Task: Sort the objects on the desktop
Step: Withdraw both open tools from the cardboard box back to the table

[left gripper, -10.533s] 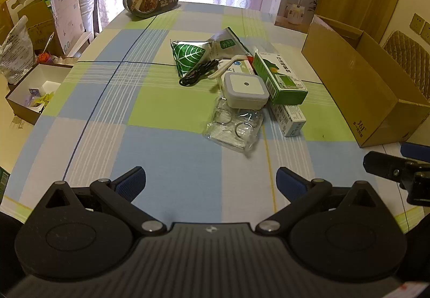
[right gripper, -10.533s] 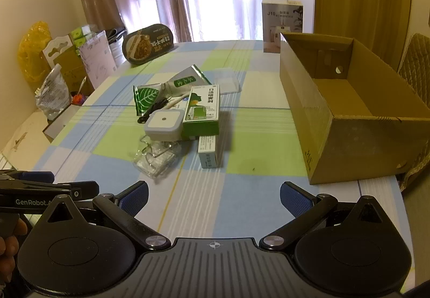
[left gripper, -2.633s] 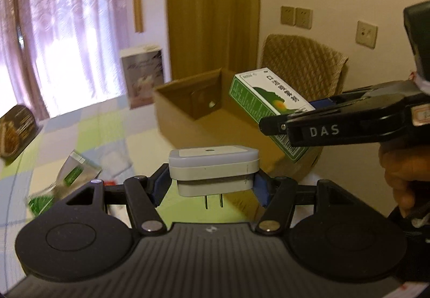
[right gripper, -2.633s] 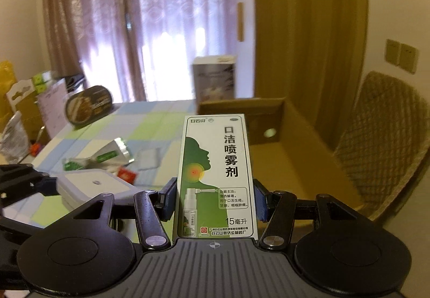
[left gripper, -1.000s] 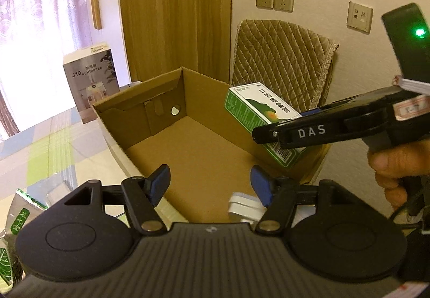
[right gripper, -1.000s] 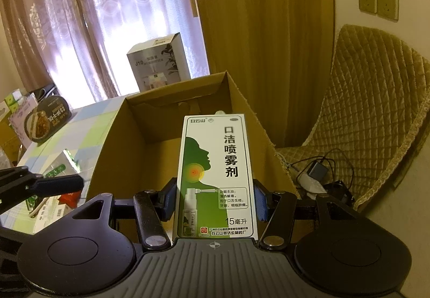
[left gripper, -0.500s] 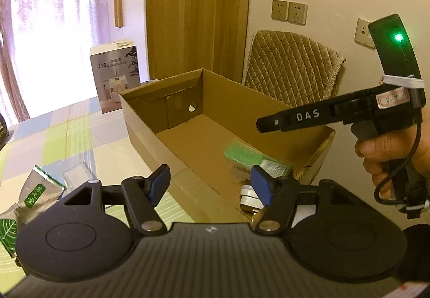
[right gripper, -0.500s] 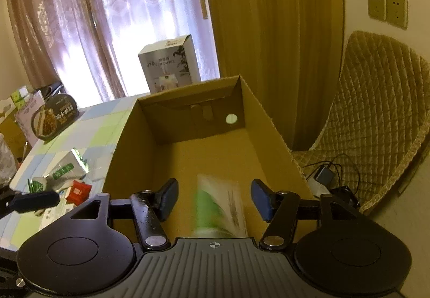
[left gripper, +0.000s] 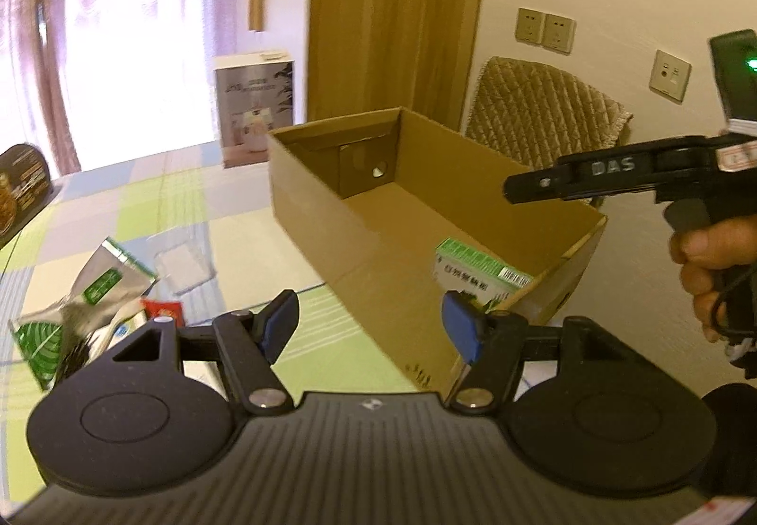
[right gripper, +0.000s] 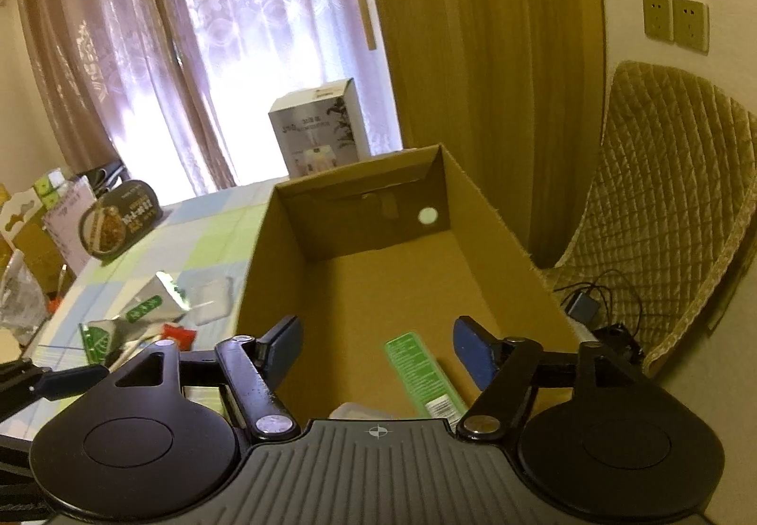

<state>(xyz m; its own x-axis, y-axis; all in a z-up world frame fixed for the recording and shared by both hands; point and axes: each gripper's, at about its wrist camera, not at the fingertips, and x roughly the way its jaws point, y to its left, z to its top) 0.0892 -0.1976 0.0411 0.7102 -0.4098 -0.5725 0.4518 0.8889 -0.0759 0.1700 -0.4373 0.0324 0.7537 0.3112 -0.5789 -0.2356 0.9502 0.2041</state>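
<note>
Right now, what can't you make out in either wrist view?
- White plug-in unit: right wrist view, mostly hidden behind the right gripper body; absent from left view.
- Green box: print too small and blurred; near end cut off by gripper.
- Cardboard box floor near corner: left view, blocked by its own wall.
- Foil packets: motion-blurred, labels unreadable.

Daylight pours through the curtains (right gripper: 189, 52) behind my bench (left gripper: 142, 213), and in the left view the window blows out to plain white. The rest of the room is warm, yellowish and dimmer. Inside the box (right gripper: 378, 279) the far wall sits in shade, while a small hole (right gripper: 428, 216) in it glows bright. Both fisheye views bend straight lines hard near the rims, with dark corners. The packets (left gripper: 90, 302) on the bench look smeared, probably motion blur. My tongs (right gripper: 374, 347) stay sharp and dark against it all.
</note>
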